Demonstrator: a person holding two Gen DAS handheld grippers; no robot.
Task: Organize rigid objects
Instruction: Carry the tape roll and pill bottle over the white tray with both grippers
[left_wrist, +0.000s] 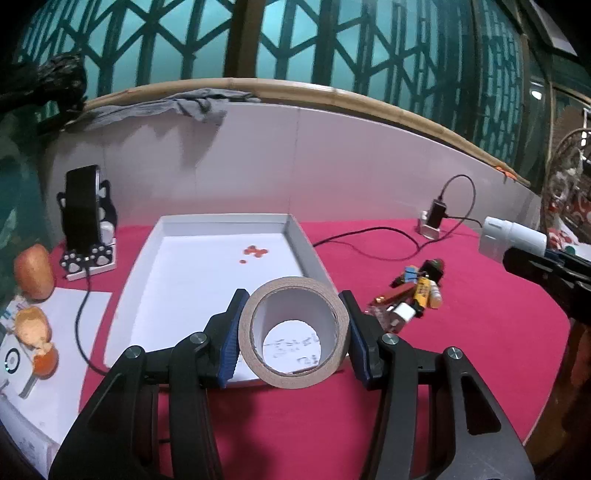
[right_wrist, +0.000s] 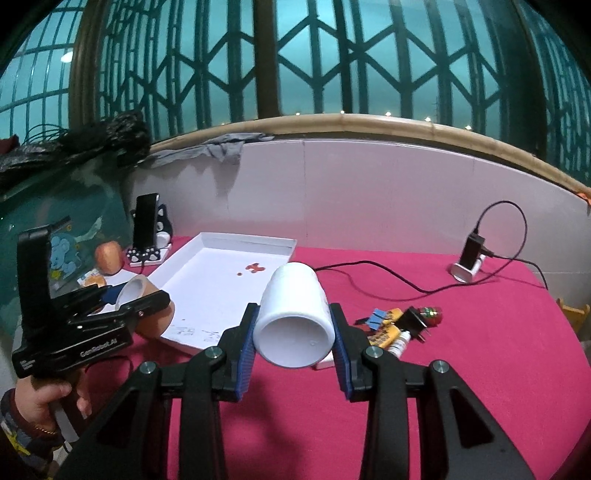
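Carrying the tape roll (left_wrist: 293, 332) clamped between your left fingers (left_wrist: 236, 325) over the white tray (left_wrist: 295, 236), lower it gently; your right fingers (right_wrist: 247, 339) grip the white cup (right_wrist: 293, 321) beyond.

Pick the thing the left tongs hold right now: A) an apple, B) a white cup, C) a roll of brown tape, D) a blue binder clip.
C: the left tongs are clamped on the roll of brown tape, blue pads against both its sides, held over the near end of the white tray.
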